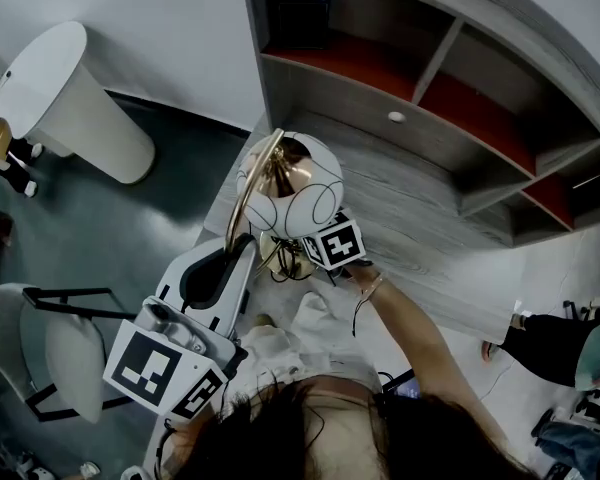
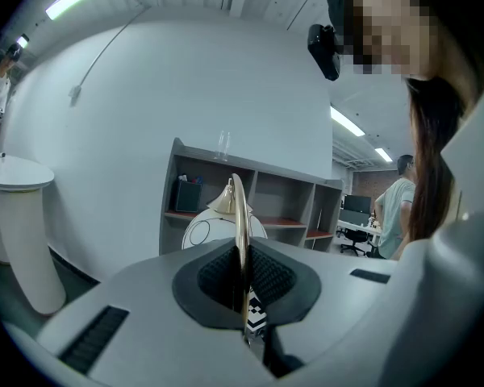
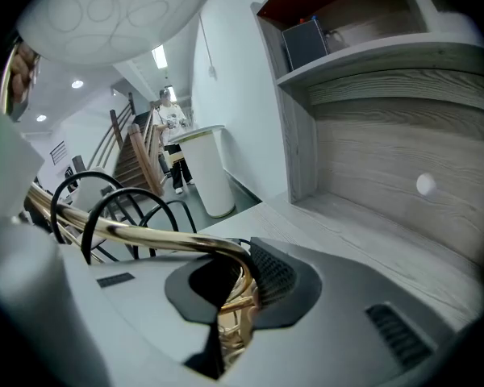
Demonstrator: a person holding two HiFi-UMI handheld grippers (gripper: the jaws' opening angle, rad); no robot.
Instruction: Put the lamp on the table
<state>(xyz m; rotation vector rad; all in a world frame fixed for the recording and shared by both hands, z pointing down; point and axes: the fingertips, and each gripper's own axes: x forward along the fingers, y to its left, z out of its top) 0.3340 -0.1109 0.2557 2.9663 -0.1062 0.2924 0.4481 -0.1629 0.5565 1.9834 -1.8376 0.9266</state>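
Note:
The lamp has a white globe shade [image 1: 298, 185] with thin dark rings and a curved brass arm [image 1: 248, 190]. It hangs over the near end of the grey wood table [image 1: 420, 228]. My left gripper [image 2: 244, 293] is shut on the brass arm [image 2: 239, 224], with the globe [image 2: 202, 230] beyond it. My right gripper [image 3: 235, 301] is shut on the lamp's brass frame [image 3: 145, 234] near the base, under the globe [image 3: 113, 10]. In the head view the left gripper [image 1: 220, 268] sits below the arm and the right gripper [image 1: 310, 253] beside the base.
A grey shelf unit [image 1: 430, 78] with red-lined compartments stands on the table's far side. A white round pedestal [image 1: 70, 103] stands at the left on the dark floor. Black wire chairs [image 3: 105, 208] are behind the lamp. People stand at the right [image 2: 395, 208].

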